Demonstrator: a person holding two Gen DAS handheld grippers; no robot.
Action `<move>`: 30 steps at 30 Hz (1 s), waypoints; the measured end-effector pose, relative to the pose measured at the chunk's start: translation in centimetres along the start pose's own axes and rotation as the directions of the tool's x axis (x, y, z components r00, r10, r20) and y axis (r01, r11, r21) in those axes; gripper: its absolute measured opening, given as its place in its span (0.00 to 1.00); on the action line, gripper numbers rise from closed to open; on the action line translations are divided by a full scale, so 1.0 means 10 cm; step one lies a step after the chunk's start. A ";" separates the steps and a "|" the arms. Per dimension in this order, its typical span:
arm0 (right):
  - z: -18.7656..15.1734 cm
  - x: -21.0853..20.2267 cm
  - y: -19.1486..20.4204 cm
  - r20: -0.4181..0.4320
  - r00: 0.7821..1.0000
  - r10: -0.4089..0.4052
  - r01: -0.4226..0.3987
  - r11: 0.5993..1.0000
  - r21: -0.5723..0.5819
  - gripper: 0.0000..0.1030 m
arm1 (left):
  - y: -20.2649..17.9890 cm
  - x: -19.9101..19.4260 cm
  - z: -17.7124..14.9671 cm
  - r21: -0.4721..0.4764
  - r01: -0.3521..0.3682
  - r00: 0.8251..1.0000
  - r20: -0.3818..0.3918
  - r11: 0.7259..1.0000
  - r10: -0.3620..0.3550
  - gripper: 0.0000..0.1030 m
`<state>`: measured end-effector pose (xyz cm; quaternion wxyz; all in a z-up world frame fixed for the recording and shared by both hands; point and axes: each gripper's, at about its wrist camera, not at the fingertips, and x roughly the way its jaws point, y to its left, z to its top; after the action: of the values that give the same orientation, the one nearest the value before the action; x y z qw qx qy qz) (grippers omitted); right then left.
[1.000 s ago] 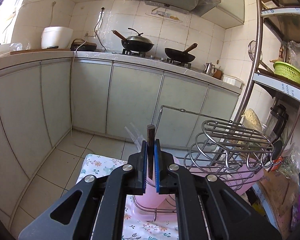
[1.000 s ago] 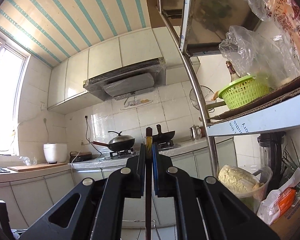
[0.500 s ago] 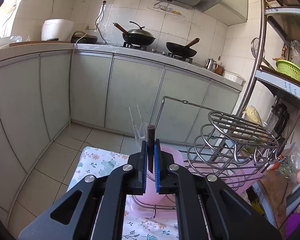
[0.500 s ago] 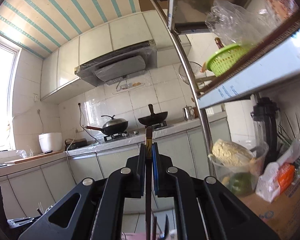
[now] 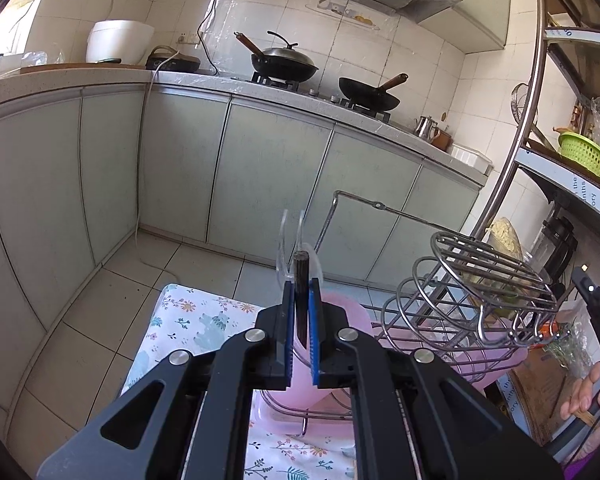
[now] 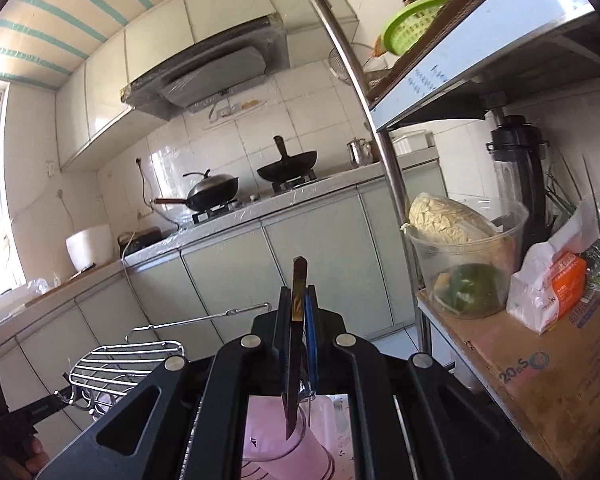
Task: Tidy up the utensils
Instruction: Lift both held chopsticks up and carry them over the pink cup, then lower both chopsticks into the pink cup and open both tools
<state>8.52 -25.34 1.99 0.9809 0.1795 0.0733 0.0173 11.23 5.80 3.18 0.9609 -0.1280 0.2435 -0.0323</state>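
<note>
1. Left wrist view: the left claw (image 5: pixel 301 320) is narrowed onto a dark chopstick (image 5: pixel 300 280); its blunt end pokes out past the blue pads (image 5: pixel 314 332), and its lower length is hidden behind the claw body.
2. Just past that claw stands a pink cup (image 5: pixel 346 320), partly covered by the fingers, on a floral cloth (image 5: pixel 188 320) over the table. Clear plastic prongs (image 5: pixel 290 240) rise behind the chopstick; what they belong to is hard to make out.
3. A wire rack (image 5: pixel 488 280) sits to the right, over a pink tray (image 5: pixel 496 356) seen only through its bars.
4. At the right edge, a hand (image 5: pixel 588 396) and a black handle are cut off by the frame.
5. Right wrist view: the right claw (image 6: pixel 298 320) grips a second chopstick (image 6: pixel 296 340), slightly tilted, its pointed tip hanging over the mouth of the pink cup (image 6: pixel 276 452). Whether the tip is inside the cup cannot be told.
6. Against a second ago, the right view has tipped downward: the ceiling fills less of it, and the cup and wire rack (image 6: pixel 124 364) have come into sight. The left view has barely changed, with both grips as tight as before.
</note>
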 end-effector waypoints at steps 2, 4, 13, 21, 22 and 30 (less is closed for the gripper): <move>0.08 0.11 0.03 -0.023 0.999 0.022 -0.023 0.999 -0.029 0.06 | 0.01 0.03 0.04 -0.002 0.001 1.000 -0.007 1.000 -0.001 0.05; 0.15 0.23 0.09 -0.055 0.997 0.046 -0.050 0.996 -0.079 0.06 | 0.01 0.07 0.09 -0.002 0.002 1.000 -0.013 1.000 -0.002 0.05; 0.10 0.39 0.20 -0.097 0.993 0.072 -0.088 0.981 -0.172 0.06 | 0.00 0.25 0.11 -0.025 0.011 0.997 -0.072 1.000 -0.013 0.05; 0.16 0.37 0.13 -0.116 0.991 0.061 -0.079 0.985 -0.153 0.07 | 0.02 0.27 0.15 -0.029 0.017 0.995 -0.098 0.999 -0.020 0.06; 0.17 0.38 0.13 -0.123 0.990 0.067 -0.085 0.985 -0.148 0.07 | 0.02 0.27 0.15 -0.027 0.016 0.995 -0.101 1.000 -0.018 0.08; 0.08 0.35 0.09 -0.175 0.980 0.089 -0.108 0.989 -0.101 0.28 | 0.13 0.21 0.18 -0.065 -0.004 0.994 -0.107 0.998 -0.003 0.29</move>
<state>12.13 -24.59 2.54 0.9773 0.1263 0.1470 0.0851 13.92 7.20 3.44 0.9418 -0.1572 0.2956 -0.0308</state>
